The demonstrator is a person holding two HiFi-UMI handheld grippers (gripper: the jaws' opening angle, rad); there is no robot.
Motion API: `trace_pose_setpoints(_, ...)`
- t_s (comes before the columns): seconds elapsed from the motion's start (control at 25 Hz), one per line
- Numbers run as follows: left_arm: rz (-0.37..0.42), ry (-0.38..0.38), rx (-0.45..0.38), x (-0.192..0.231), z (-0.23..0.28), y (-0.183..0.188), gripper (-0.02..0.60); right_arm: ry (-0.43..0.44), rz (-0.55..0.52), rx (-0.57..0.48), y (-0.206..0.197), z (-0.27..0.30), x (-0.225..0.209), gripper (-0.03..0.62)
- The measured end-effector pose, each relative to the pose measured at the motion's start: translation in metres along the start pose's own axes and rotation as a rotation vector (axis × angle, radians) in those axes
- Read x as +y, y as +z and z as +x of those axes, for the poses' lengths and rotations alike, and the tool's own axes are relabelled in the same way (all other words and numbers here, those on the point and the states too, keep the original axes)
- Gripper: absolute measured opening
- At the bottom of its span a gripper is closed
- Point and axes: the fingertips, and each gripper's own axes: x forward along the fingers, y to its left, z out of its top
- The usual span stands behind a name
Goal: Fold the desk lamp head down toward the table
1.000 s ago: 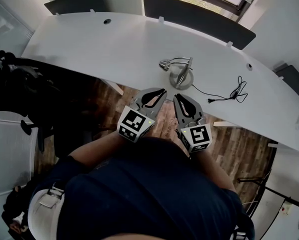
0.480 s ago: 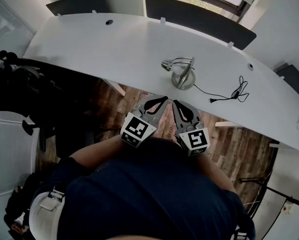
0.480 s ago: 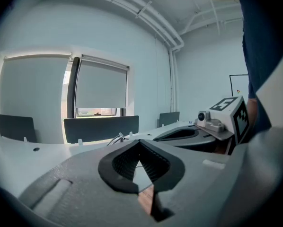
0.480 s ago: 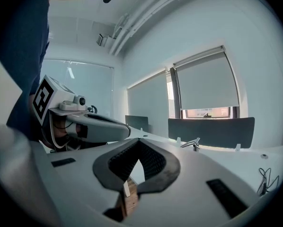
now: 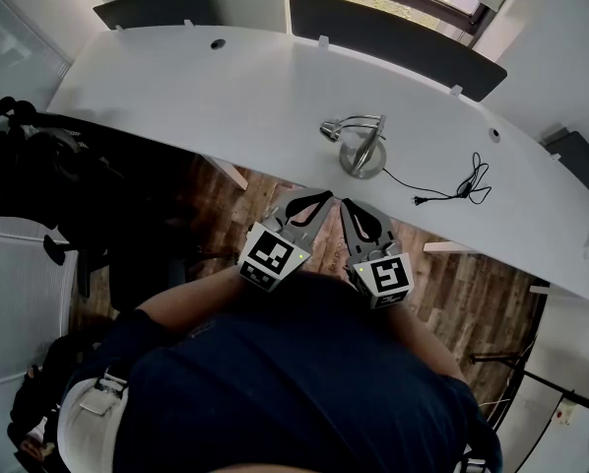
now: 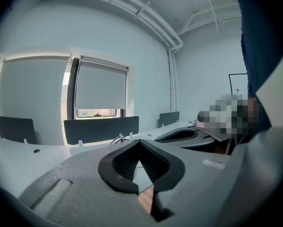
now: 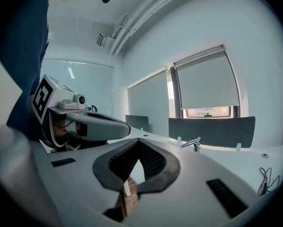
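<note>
Left gripper was held close to the body, off the near edge of the table and over the wood floor; its jaws were pressed together with nothing between them. Right gripper sat just beside it, also closed tight and empty, aimed toward the desk. The desk lamp stood on the table just beyond the right gripper's tips, well clear of both tools. Its lamp head hung out to the left of the round base on a bent arm and looked low in the right gripper view; whether it touched the tabletop couldn't be told. The cable trailed right from the base to a loose coil. Judgement: no contact step was in hand. This pose fits either a rest before reaching for a lamp head that still had travel left, or a pulled-back rest with the head already folded down. Any further grip on the lamp would need the jaws parted.
</note>
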Motion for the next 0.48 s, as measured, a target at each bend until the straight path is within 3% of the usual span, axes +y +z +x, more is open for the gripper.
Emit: trace_pose_setpoints(0.48, -0.010, -0.001, -0.005, 0.0009, 0.0020, 0.0003, 0.006, -0.004, -0.005, 0.014, -0.0012, 0.0013, -0.0046, 0.009)
